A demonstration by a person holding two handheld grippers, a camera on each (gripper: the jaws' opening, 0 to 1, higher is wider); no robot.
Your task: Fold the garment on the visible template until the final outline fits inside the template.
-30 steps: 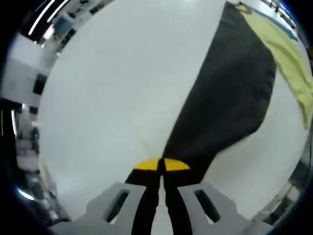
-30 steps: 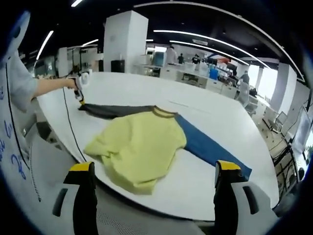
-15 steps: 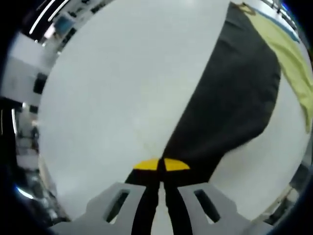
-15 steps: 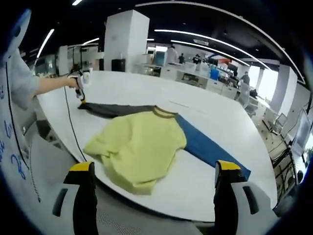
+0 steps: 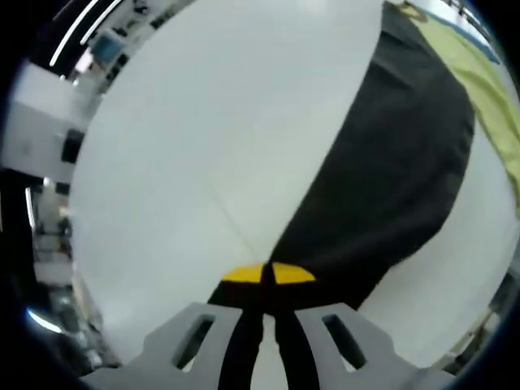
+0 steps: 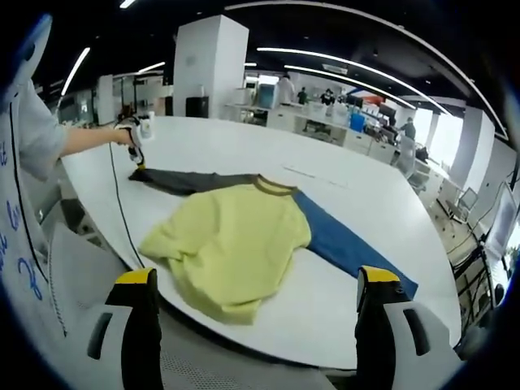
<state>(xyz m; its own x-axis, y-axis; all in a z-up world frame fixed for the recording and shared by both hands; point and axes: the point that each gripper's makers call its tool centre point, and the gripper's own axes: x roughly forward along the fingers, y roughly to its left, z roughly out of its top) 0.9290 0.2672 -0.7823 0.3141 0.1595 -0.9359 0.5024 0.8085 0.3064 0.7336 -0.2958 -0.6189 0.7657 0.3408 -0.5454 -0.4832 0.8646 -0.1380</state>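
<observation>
Your left gripper had its two yellow-tipped jaws pressed together on the cuff end of the dark sleeve, with the black fabric running between the grey fingers and away toward the upper right of the left gripper view. That sleeve lay stretched flat on the white table, and it met the yellow-green body of the garment at the far upper right edge. In the right gripper view you held the left gripper at the far left corner of the table, your hand around it and its tip down on the end of the dark sleeve. The garment lay crumpled in the middle of the near side of the table, its yellow-green body bunched toward the near edge, a dark collar band at its top, and a blue sleeve stretched out to the right. Your right gripper hung off the near edge of the table with its jaws spread wide apart and nothing between them, well clear of the cloth. A thin dark cable ran from the left gripper down along the near table edge.
</observation>
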